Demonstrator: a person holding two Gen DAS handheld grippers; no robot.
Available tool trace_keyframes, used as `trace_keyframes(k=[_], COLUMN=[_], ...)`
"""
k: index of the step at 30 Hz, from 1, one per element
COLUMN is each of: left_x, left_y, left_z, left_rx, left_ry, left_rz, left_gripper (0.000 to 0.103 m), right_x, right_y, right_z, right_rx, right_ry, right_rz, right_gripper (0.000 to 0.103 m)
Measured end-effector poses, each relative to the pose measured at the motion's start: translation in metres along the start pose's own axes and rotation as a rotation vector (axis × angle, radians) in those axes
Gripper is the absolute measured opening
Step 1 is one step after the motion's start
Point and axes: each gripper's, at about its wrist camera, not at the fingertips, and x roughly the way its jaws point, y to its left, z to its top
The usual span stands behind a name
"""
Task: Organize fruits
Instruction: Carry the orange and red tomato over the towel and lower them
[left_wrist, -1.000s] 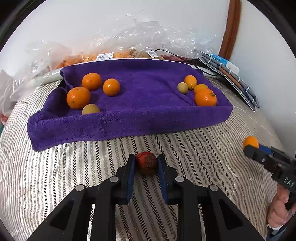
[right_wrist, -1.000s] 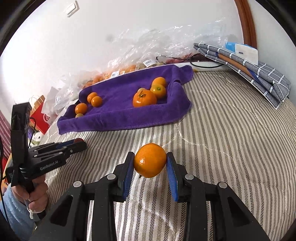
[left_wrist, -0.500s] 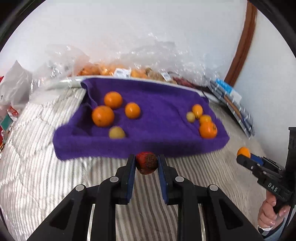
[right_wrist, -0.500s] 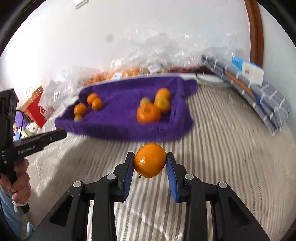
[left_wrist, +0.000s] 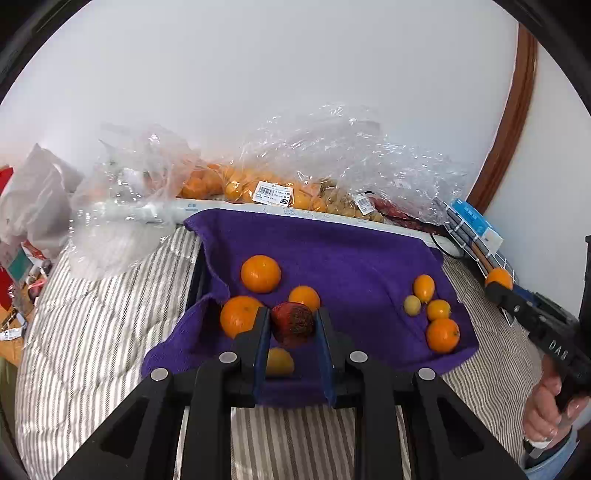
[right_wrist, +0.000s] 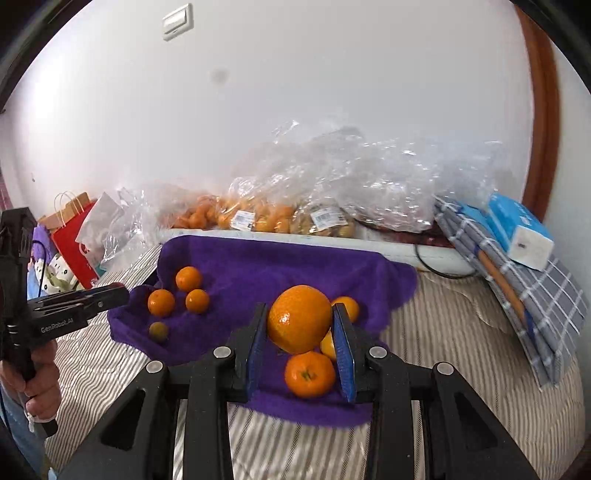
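Observation:
My left gripper (left_wrist: 292, 325) is shut on a dark red fruit (left_wrist: 292, 323) and holds it above the left group of oranges (left_wrist: 260, 274) on the purple towel (left_wrist: 343, 254). My right gripper (right_wrist: 300, 325) is shut on a large orange (right_wrist: 299, 318) and holds it above the right group of fruit (right_wrist: 309, 373) on the same towel (right_wrist: 258, 269). A small yellowish fruit (left_wrist: 279, 362) lies under the left gripper. The right gripper also shows at the right edge of the left wrist view (left_wrist: 498, 282), the left gripper at the left of the right wrist view (right_wrist: 118, 291).
Clear plastic bags of oranges (left_wrist: 266, 192) lie behind the towel against the wall. The bed has a striped cover (left_wrist: 96, 332). A folded checked cloth with a blue box (right_wrist: 517, 236) lies at the right. Paper bags (right_wrist: 74, 229) stand beside the bed at the left.
Both grippers have risen and moved forward over the purple towel, each still holding its fruit. The left one now hangs over the left fruit group, the right one over the right group.

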Motion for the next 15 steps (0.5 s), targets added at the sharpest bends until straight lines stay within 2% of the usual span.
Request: trace_keyframes(k=[8,15], left_x=[0.035,0.056], left_y=[-0.001,0.004], left_z=[0.003,0.002], left_rx=[0.011,0.013], left_ry=[0.033,0.053], left_rz=[-0.036,-0.074], left_gripper=[0.023,0.023], right_x=[0.052,0.07], right_y=[0.009,0.025], right_z=[-0.012,-0.024], right_rx=[0.005,-0.092], right_ry=[0.085,0.111], right_rz=[0.048,0.069], right_gripper=[0.034,0.034])
